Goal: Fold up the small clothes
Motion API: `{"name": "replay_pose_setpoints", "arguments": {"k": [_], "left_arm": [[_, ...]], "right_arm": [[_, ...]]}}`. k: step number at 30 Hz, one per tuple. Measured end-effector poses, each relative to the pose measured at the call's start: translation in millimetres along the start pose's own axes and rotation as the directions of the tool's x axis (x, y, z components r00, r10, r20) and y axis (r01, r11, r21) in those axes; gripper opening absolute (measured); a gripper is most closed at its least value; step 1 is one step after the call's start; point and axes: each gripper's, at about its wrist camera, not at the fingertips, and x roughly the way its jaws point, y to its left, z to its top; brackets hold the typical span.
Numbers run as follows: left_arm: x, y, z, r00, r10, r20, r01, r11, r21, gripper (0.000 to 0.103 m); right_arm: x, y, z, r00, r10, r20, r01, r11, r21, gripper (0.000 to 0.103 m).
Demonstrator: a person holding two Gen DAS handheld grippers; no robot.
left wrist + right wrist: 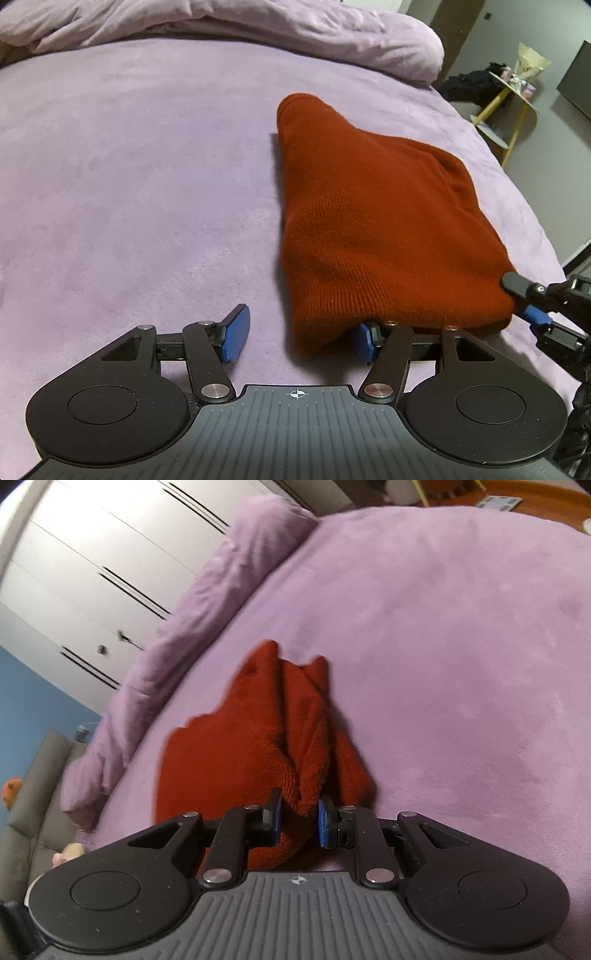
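Observation:
A rust-red knit garment (373,221) is raised off the purple bed cover (129,184) and slopes down toward its far end. My right gripper (300,818) is shut on a bunched fold of its near edge (303,775); blue pads press the cloth from both sides. In the left wrist view that gripper (524,299) holds the garment's near right corner. My left gripper (301,338) stands open and low over the bed. The garment's near left corner droops over its right finger (365,343), while its left finger (236,332) is bare.
A rumpled purple duvet (258,33) lies along the far side of the bed. Beyond the bed's right edge stands a yellow-legged side table (509,96). White wardrobe doors (92,554) and a grey sofa (33,794) show in the right wrist view.

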Motion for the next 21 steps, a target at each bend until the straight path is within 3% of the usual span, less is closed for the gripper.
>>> {"name": "replay_pose_setpoints", "arguments": {"k": [2,6,8,12,15,18,21], "left_arm": [[0.2,0.8,1.3,1.0,-0.007,-0.01,0.007,1.0,-0.006,0.064],[1.9,-2.5,0.2,1.0,0.008,-0.021,-0.008,1.0,0.01,0.064],[2.9,-2.5,0.7,1.0,0.014,-0.026,-0.013,1.0,0.016,0.064],[3.0,-1.8,2.2,0.999,0.014,-0.039,-0.013,1.0,0.016,0.065],[-0.3,-0.7,1.4,0.999,0.015,-0.05,-0.014,1.0,0.022,0.065],[-12.7,7.7,-1.3,0.999,0.007,-0.053,-0.005,0.999,0.041,0.067],[-28.1,20.6,-1.8,0.998,0.044,-0.036,-0.043,0.998,0.039,0.068]], "right_arm": [[-3.0,-6.4,3.2,0.999,0.041,-0.001,-0.041,0.998,0.054,0.017],[1.4,4.0,-0.5,0.995,-0.102,0.017,0.103,0.99,-0.098,0.018],[4.5,22.6,-7.1,0.986,-0.158,0.047,0.165,0.958,-0.234,0.018],[14.3,36.5,-11.4,0.971,-0.222,0.086,0.238,0.9,-0.365,0.02],[14.2,41.2,-22.0,0.949,-0.268,0.165,0.314,0.813,-0.49,0.023],[3.5,45.6,-25.0,0.945,-0.262,0.195,0.326,0.78,-0.533,0.024],[-11.9,45.8,-18.8,0.925,-0.293,0.242,0.379,0.761,-0.527,0.026]]}}
